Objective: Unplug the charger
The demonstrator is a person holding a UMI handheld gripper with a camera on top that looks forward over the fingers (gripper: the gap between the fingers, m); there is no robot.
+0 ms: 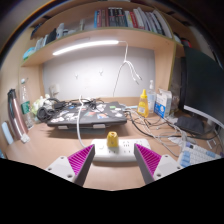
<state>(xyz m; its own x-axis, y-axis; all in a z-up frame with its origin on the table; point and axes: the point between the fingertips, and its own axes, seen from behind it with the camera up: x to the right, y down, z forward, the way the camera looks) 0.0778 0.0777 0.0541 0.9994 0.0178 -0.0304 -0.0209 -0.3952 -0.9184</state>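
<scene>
A white power strip [113, 150] lies flat on the wooden desk [45, 145], just ahead of and between my fingertips. A small yellow charger [112, 139] stands plugged into its top. A white cable [124, 75] rises from behind the strip toward the shelf. My gripper [113, 160] is open, its two magenta pads [82, 159] spread wide on either side of the strip's near edge, not touching the charger.
A black laptop or case [75, 112] with cables lies behind the strip. A yellow bottle [143, 103] and white containers stand to the right, with a dark monitor [200, 85] beyond. A shelf of books [110, 20] hangs above. Papers [195, 152] lie at right.
</scene>
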